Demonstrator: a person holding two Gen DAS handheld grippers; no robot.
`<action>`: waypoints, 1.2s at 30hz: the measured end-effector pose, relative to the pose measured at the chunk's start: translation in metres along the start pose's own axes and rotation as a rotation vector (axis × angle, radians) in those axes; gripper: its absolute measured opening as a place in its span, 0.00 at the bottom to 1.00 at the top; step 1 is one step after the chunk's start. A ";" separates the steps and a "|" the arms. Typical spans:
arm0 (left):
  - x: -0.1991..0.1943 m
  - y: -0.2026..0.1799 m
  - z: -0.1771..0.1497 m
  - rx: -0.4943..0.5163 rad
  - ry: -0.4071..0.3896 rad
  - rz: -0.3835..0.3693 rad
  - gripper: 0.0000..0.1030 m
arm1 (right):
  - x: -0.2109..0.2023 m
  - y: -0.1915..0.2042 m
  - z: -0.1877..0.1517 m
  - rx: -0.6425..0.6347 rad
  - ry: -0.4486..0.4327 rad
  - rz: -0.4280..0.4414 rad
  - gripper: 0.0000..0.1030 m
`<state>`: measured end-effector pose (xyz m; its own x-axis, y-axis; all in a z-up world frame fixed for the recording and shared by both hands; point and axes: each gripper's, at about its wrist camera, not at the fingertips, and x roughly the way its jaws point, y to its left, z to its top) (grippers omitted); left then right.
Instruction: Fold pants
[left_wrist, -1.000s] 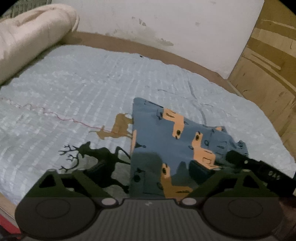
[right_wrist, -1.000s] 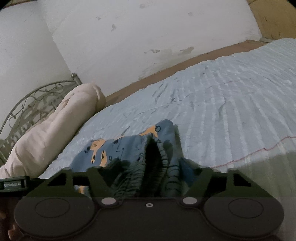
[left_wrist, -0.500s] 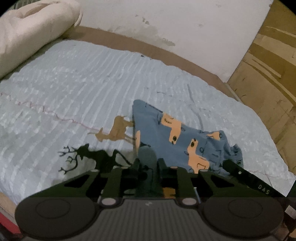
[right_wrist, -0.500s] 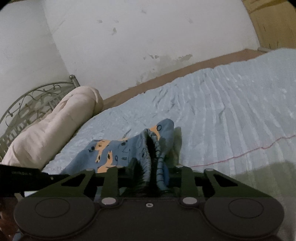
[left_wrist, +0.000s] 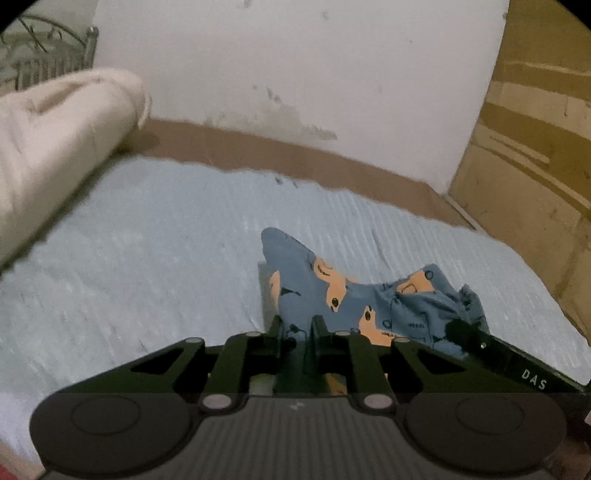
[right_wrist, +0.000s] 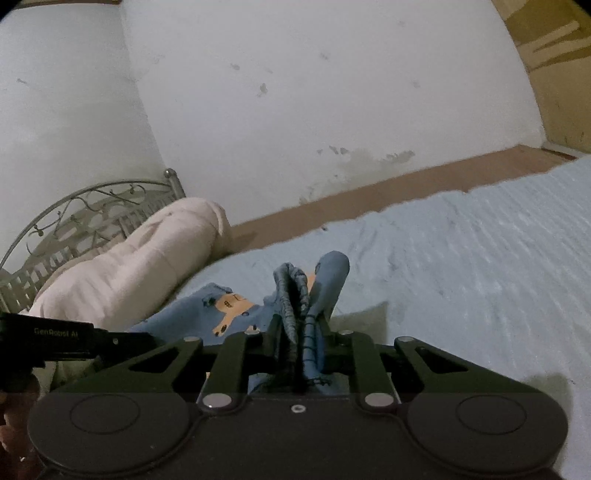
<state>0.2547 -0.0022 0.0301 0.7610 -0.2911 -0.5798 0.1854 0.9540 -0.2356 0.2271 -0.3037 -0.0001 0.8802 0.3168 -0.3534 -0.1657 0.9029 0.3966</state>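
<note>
The pants (left_wrist: 354, 299) are small, blue, with orange animal prints. They hang lifted above the light blue bedspread (left_wrist: 147, 258). My left gripper (left_wrist: 297, 328) is shut on one edge of the pants. My right gripper (right_wrist: 298, 325) is shut on the gathered elastic waistband (right_wrist: 291, 291), which stands up between its jaws. The rest of the pants (right_wrist: 207, 314) trails to the left in the right wrist view. The other gripper's black body shows at the right of the left wrist view (left_wrist: 517, 365) and at the left of the right wrist view (right_wrist: 55, 336).
A rolled cream blanket (left_wrist: 55, 147) (right_wrist: 129, 273) lies at the head of the bed by a metal headboard (right_wrist: 74, 210). A white wall (left_wrist: 295, 74) runs along the far side. A wooden cabinet (left_wrist: 535, 147) stands at the right.
Both grippers have closed on the pants and lifted them off the bedspread. The deer print on the bedspread has gone out of view.
</note>
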 end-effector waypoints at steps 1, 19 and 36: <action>0.001 0.005 0.007 -0.004 -0.018 0.012 0.15 | 0.007 0.004 0.004 0.004 -0.011 0.008 0.17; 0.066 0.045 0.009 -0.077 0.043 0.141 0.15 | 0.099 0.037 0.001 -0.026 0.049 -0.033 0.17; 0.070 0.049 0.006 -0.089 0.068 0.159 0.23 | 0.100 0.037 -0.003 -0.037 0.079 -0.083 0.25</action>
<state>0.3207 0.0244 -0.0179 0.7320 -0.1445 -0.6658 0.0082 0.9791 -0.2034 0.3077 -0.2379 -0.0238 0.8540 0.2613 -0.4499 -0.1114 0.9365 0.3325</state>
